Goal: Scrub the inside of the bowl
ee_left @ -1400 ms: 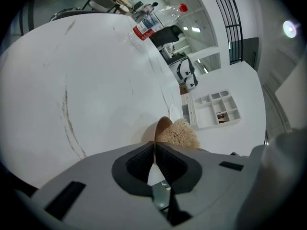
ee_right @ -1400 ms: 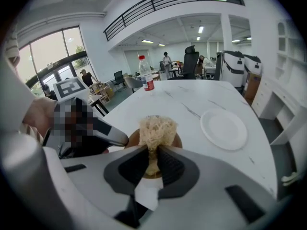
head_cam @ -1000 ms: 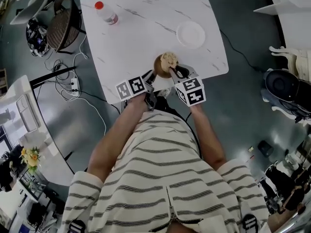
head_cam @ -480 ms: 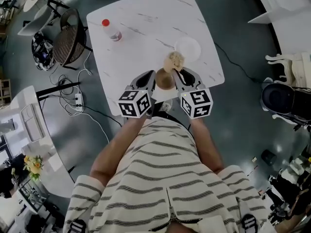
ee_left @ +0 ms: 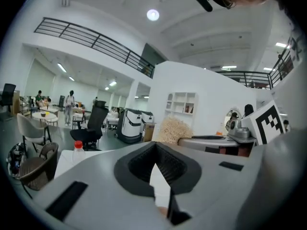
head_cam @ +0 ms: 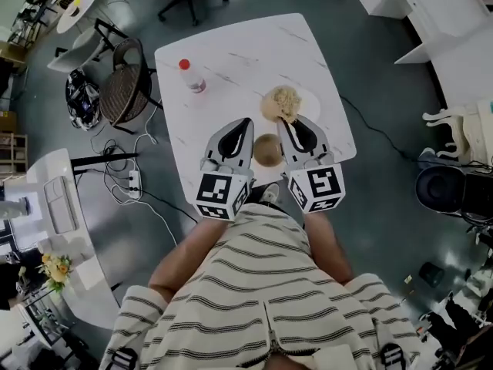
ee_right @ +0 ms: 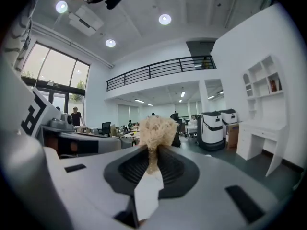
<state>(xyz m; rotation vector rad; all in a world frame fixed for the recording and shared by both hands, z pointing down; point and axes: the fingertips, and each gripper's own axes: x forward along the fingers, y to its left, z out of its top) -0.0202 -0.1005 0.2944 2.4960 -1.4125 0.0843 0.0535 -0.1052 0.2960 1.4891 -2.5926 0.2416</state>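
A small brown bowl [head_cam: 267, 151] stands on the white marble table [head_cam: 231, 52] near its front edge, and shows between my two raised grippers. My right gripper [head_cam: 286, 120] [ee_right: 151, 169] is shut on a beige fibrous scrubber [head_cam: 280, 101] [ee_right: 154, 127], held in the air beyond the bowl. My left gripper [head_cam: 244, 123] [ee_left: 159, 171] is shut with nothing seen between its fingers, and it is apart from the bowl. Neither gripper view shows the bowl.
A clear bottle with a red cap [head_cam: 192, 75] [ee_left: 77, 152] stands at the table's far left. A white dish [head_cam: 310, 99] lies at the right, partly behind the scrubber. A wicker chair [head_cam: 123, 91] and floor cables [head_cam: 131, 179] are left of the table.
Both grippers have risen off the bowl toward the head camera. The scrubber, which sat in the bowl, now hangs clear of it. The head camera has shifted.
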